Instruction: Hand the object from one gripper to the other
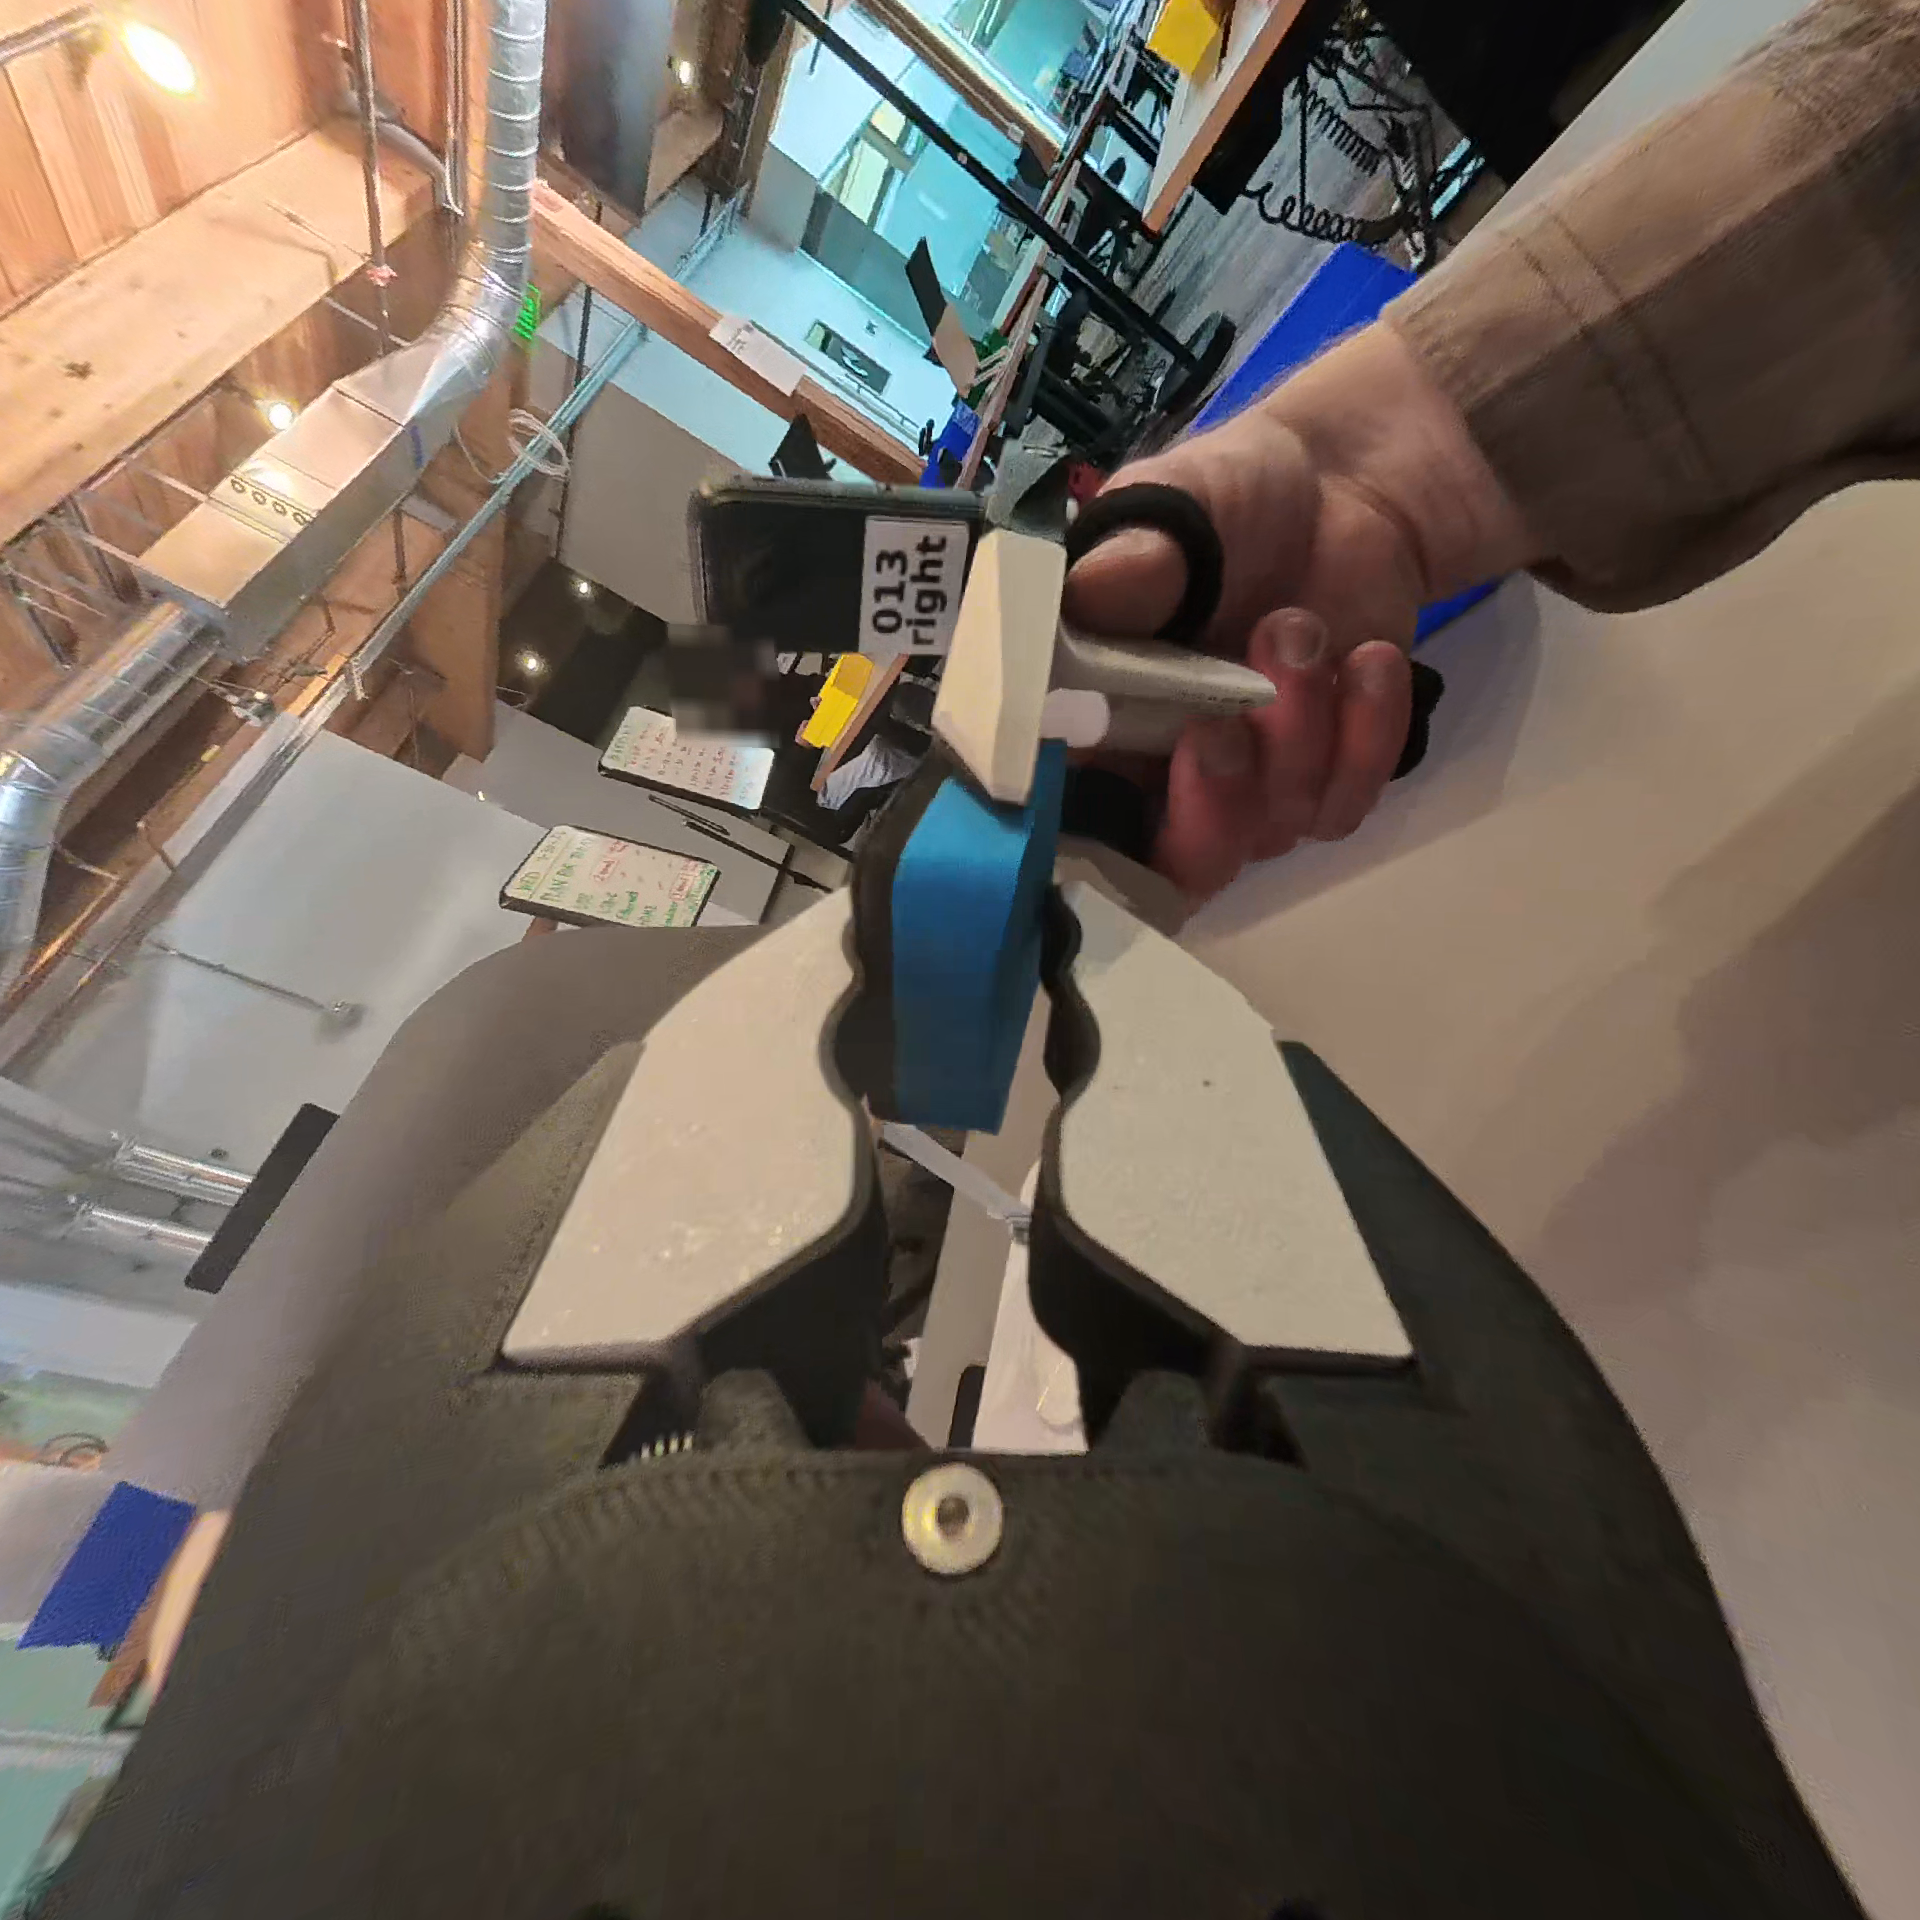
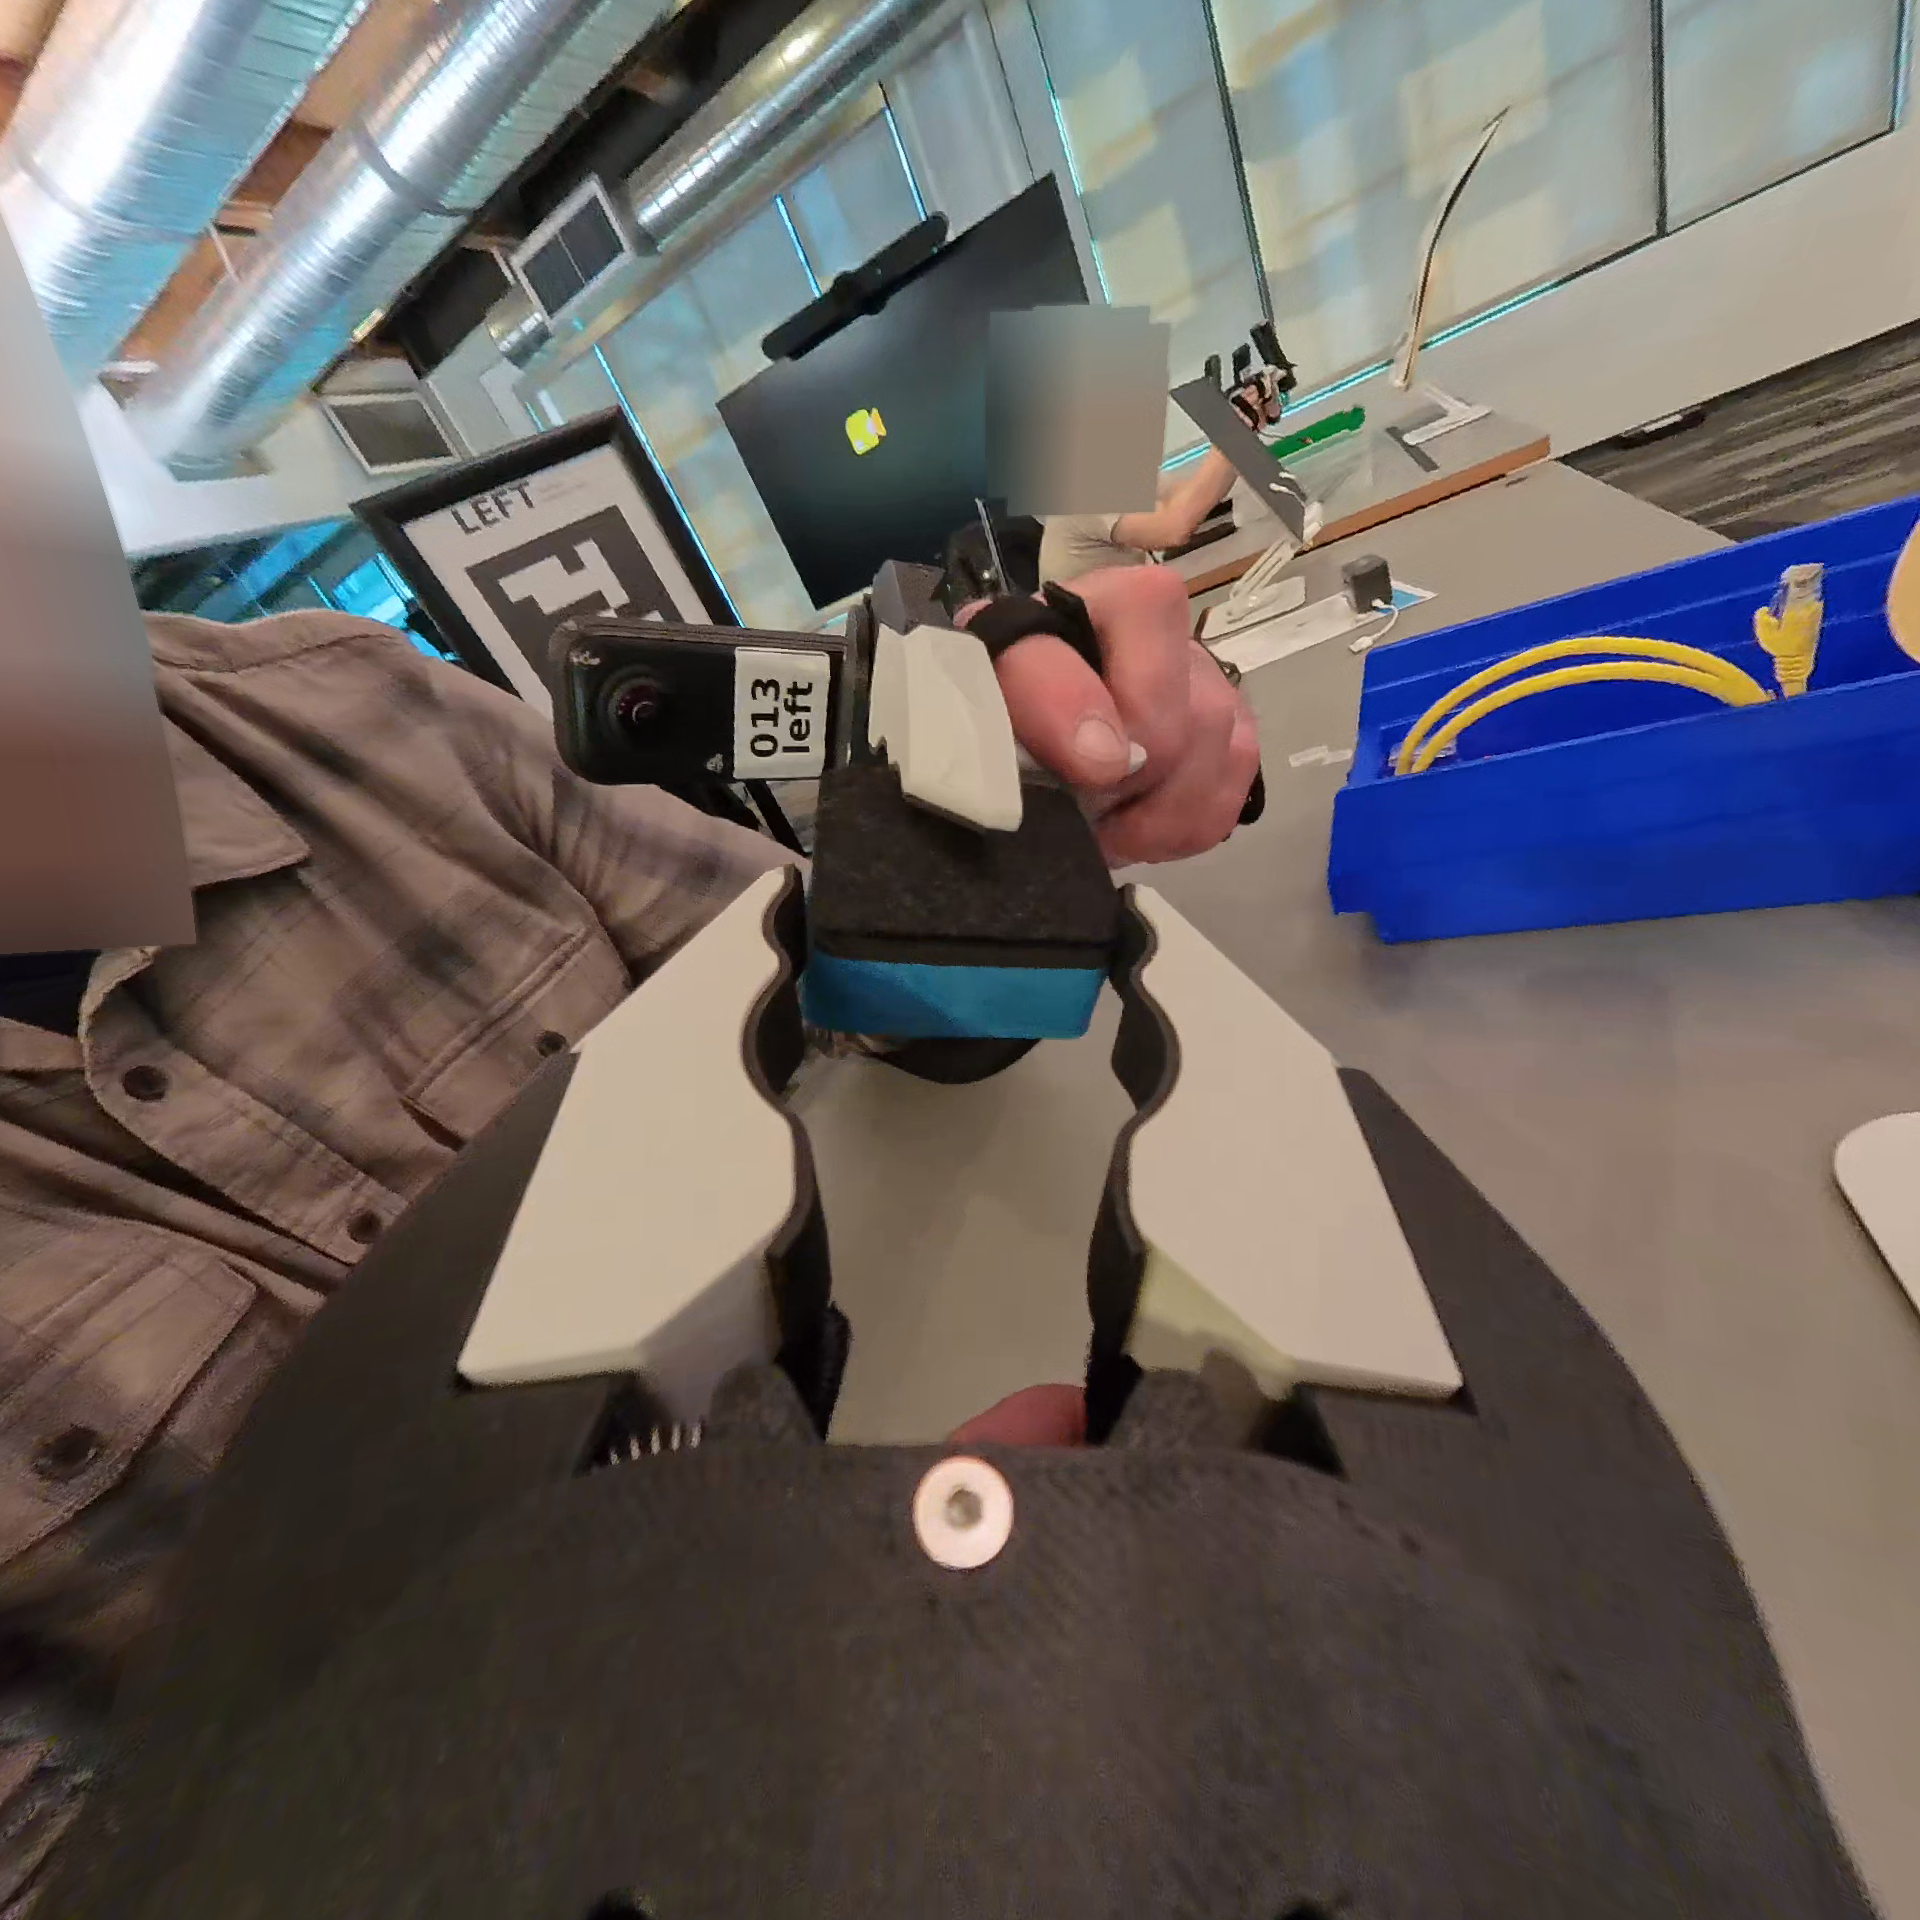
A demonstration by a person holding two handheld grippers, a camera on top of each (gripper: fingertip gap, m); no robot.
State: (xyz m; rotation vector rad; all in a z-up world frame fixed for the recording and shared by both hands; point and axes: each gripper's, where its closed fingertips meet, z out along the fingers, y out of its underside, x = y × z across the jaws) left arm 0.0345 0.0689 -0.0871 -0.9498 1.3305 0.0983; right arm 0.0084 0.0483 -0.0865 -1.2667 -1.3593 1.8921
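The object is a block [image 2: 951,904] with a black felt layer on a blue layer [image 1: 961,971], held above a grey table [image 2: 1507,1091]; in the left wrist view the left gripper [image 1: 951,997] has its white fingers [image 1: 727,1122] clenched on the block, black pads pressed to both narrow faces; in the right wrist view the right gripper [image 2: 956,997] has its fingers [image 2: 665,1174] spread to either side of the same block, the tips level with its ends, and whether the pads touch it cannot be told from here; the left wrist view shows one tip of that other gripper lying against the far end of the block, its handle in a hand [image 1: 1288,644] with a beige sleeve [image 1: 1683,343]; the right wrist view shows the left hand [image 2: 1132,717] on its own handle, a small black camera [image 2: 665,707] with a white label mounted beside it. The table is smooth and pale grey; a blue bin [image 2: 1621,748] stands on it to the right and holds coiled yellow cable [image 2: 1558,675]; a white rounded edge shows at the far right. Beyond stand a dark monitor [image 2: 894,457], a framed marker board [image 2: 561,561], glass partitions and a second desk where a person sits; overhead run silver ducts [image 1: 499,208] under timber beams, with spot lamps lit and whiteboards farther back.
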